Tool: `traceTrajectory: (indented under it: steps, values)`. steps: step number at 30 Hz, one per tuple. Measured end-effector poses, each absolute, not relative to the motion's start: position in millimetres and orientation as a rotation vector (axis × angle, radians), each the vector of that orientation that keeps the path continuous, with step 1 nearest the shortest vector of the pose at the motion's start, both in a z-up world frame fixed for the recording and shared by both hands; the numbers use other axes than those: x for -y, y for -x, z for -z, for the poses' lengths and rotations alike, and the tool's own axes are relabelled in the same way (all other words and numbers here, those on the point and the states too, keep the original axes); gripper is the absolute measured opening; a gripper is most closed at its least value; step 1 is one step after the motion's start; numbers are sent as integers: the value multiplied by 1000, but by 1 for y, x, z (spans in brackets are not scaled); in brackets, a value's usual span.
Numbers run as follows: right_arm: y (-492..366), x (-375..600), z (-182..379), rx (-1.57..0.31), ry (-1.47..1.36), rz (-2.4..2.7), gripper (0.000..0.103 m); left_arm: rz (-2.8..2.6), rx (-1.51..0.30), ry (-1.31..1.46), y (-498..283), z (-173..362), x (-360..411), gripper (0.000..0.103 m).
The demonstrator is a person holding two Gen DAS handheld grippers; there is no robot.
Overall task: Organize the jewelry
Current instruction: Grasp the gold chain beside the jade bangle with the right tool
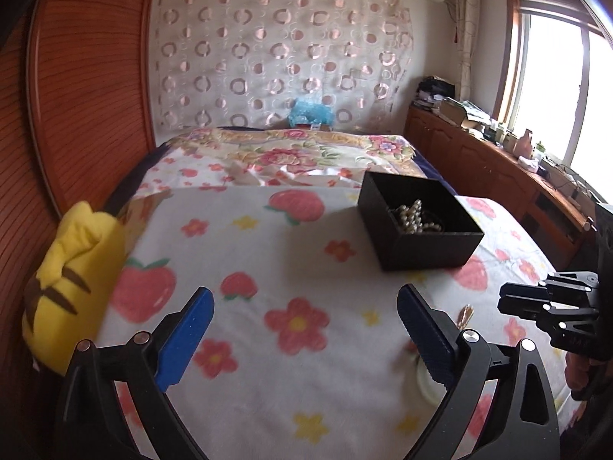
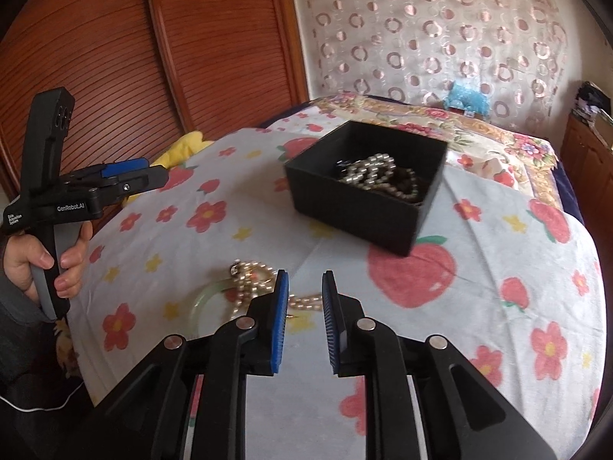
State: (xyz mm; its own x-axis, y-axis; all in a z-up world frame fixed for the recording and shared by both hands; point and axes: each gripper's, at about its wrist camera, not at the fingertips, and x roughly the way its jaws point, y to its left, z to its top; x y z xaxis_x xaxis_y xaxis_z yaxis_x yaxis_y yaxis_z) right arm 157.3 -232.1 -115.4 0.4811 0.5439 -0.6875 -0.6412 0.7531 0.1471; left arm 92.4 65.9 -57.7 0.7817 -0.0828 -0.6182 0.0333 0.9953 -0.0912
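Right wrist: pearl necklace (image 2: 253,283) just beyond claw (image 2: 304,285).

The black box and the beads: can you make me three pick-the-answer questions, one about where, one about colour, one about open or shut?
1. Where is the box?
A. on the flowery cloth
B. on the floor
C. in a tool

2. What colour are the tool pads?
A. red
B. blue
C. green

3. How is the left tool?
A. shut on beads
B. shut on the box
C. open, holding nothing

Answers:
1. A, the box sits on the cloth with strawberries and flowers.
2. B, both pads of the right tool are blue, and the left one's too.
3. C, its fingers stand wide apart with only cloth between them; the loose beads lie on the cloth by the right tool.
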Motion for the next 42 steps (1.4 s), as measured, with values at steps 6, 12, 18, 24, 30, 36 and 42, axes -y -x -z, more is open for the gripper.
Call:
traceTrajectory:
  steps: [6, 12, 18, 24, 30, 36, 42]
  values:
    - [-155, 207, 125, -818, 199, -770, 20, 55, -692, 70, -80, 63, -72, 93]
    - [-167, 188, 144, -883, 268, -783, 20, 80, -707, 69, -73, 68, -71, 93]
    - [-178, 182, 144, -918, 242, -840, 20, 109, -717, 63, -69, 71, -64, 93]
    - [-184, 177, 145, -952, 209, -884, 20, 132, -724, 63, -68, 74, -56, 93]
    - [-184, 177, 144, -961, 177, -910, 5, 139, -731, 68, -68, 77, -54, 93]
    - [-186, 191, 134, -911, 159, -854, 5, 143, -732, 68, -68, 77, -54, 93]
    - [-187, 209, 106, -825, 154, -800, 5, 159, -744, 57, -69, 81, -46, 93]
